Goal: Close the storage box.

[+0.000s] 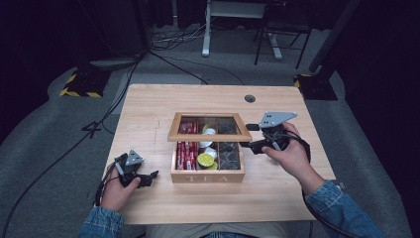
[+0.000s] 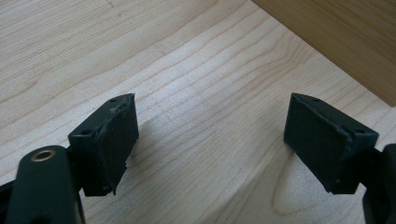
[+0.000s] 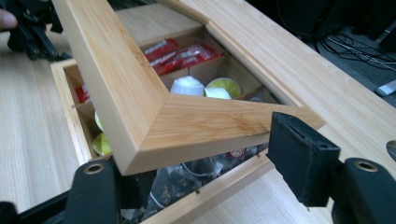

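Observation:
A wooden box marked TEA stands mid-table. Its windowed lid is held partly raised above it. Inside lie red sachets, a yellow-green capsule, white capsules and dark tea bags. My right gripper is at the lid's right front corner. In the right gripper view the lid's corner lies between the wide-apart jaws of my right gripper, one jaw hidden under it. My left gripper rests open on the table left of the box, with bare wood between the jaws of my left gripper.
The box's side wall is just beyond the left gripper. A round cable hole sits near the table's far edge. Yellow-and-black stand feet and cables lie on the grey floor behind.

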Demonstrator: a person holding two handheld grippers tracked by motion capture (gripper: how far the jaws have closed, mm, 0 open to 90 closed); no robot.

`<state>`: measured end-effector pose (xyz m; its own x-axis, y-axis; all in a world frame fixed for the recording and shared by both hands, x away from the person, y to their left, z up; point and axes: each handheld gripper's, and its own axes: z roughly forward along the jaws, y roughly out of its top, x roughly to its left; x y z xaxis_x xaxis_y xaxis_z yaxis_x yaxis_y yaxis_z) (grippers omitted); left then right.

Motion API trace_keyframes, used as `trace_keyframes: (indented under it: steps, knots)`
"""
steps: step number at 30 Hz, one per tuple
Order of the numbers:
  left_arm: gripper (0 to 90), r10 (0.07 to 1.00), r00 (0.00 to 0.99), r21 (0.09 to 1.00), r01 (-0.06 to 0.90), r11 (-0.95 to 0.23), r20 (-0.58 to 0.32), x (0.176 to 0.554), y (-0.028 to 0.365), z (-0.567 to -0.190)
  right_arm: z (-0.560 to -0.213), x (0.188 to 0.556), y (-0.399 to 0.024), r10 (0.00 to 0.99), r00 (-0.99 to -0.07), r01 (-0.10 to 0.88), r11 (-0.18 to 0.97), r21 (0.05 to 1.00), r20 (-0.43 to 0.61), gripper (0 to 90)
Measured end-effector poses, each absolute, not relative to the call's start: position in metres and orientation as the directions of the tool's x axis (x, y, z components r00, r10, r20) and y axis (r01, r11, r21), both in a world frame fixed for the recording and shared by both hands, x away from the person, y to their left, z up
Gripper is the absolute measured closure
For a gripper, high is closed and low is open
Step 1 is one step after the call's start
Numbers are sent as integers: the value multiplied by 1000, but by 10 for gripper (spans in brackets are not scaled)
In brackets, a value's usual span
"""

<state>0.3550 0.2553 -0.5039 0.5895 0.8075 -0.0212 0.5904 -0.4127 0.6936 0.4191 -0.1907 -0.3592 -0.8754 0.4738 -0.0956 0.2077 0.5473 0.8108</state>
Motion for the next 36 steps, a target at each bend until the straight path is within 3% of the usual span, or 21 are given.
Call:
trace_keyframes:
  steps: [19,36]
  knots:
    - [181,807,590,693,591,-413,-21,355,255,-504,-391,403,-188,465,-871,189,613,767,-156,274]
    - [181,807,590,693,591,-414,-21,355,255,-504,-409,395,-185,454,-873,193,658,728,-179,282]
